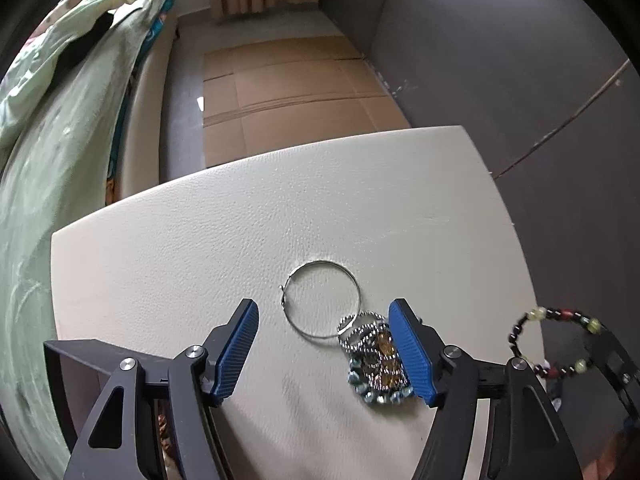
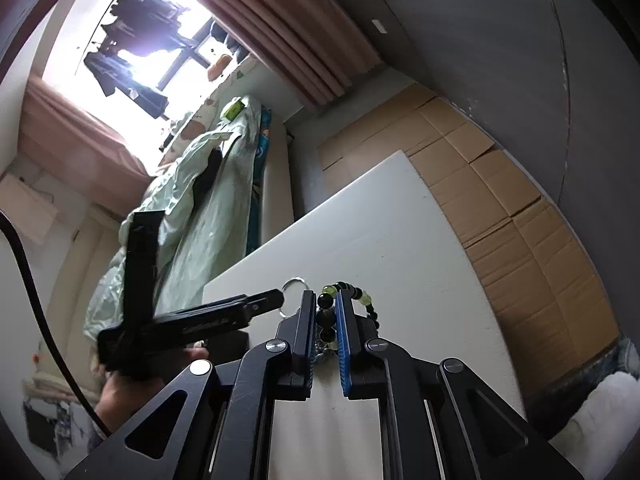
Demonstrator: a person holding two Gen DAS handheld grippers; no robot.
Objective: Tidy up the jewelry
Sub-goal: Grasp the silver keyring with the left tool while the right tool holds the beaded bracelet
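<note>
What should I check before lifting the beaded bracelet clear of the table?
1. Right gripper shut on the beaded bracelet: ok.
2. Bracelet off the table: ok in the left wrist view, where it hangs at the table's edge.
3. Left gripper open and holding nothing: ok.
4. Silver hoop lying flat between the left fingers: ok.
5. Jewelry pile clear of the left gripper's pad: not ok, it touches or overlaps.
6. Bracelet free of the pile: cannot tell.
</note>
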